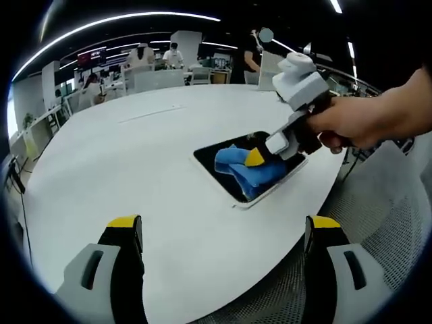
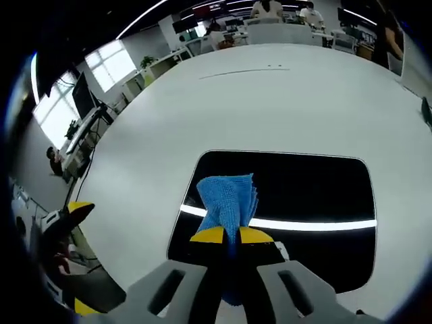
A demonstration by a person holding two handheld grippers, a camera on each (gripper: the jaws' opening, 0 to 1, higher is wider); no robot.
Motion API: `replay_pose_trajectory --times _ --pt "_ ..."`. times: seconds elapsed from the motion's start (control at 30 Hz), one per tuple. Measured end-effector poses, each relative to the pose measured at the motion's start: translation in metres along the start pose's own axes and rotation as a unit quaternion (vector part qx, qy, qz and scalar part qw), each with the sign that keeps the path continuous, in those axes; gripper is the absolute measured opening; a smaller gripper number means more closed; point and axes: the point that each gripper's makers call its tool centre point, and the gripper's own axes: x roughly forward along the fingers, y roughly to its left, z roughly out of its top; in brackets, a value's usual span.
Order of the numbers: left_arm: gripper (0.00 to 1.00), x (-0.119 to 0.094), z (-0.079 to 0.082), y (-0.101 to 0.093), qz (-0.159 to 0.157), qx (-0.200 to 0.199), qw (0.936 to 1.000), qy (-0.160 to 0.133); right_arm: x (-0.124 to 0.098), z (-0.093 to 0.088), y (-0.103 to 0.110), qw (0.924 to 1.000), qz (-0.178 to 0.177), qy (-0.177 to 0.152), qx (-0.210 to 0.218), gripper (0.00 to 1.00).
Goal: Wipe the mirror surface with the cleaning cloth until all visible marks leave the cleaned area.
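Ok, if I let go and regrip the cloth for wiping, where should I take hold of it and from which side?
Take the cloth at its bunched near end, where the right gripper pinches it now, coming from above and from the table's near edge. That end is gathered into a thick fold, so the fingers can close on it, while the loose end lies spread on the mirror to wipe.

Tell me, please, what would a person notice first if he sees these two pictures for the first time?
The bright blue cleaning cloth stands out most, pinched in the shut right gripper and pressed on the dark mirror, which reflects a strip of ceiling light. The mirror lies flat near the edge of a large white table. In the left gripper view, a hand holds that gripper over the mirror, while the left gripper hangs open above the table's near edge.
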Motion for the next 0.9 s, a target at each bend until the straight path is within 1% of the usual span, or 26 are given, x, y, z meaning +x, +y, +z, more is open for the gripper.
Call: replay_pose_trajectory --times 0.33,0.53,0.63,0.9 --pt "0.99 0.000 -0.001 0.001 0.002 0.002 1.0000 0.000 -0.010 -0.017 0.003 0.9999 0.008 0.003 0.006 0.00" --pt "0.99 0.000 -0.001 0.001 0.004 0.002 1.0000 -0.001 -0.013 -0.023 0.006 0.9998 0.013 0.004 0.013 0.00" --pt "0.99 0.000 0.000 0.001 0.005 0.002 1.0000 -0.002 -0.016 -0.029 0.009 0.9998 0.015 0.007 0.010 0.00" --pt "0.99 -0.002 0.003 0.004 0.012 -0.002 0.9999 -0.010 -0.019 -0.035 0.011 0.9997 0.020 0.009 0.006 0.00"
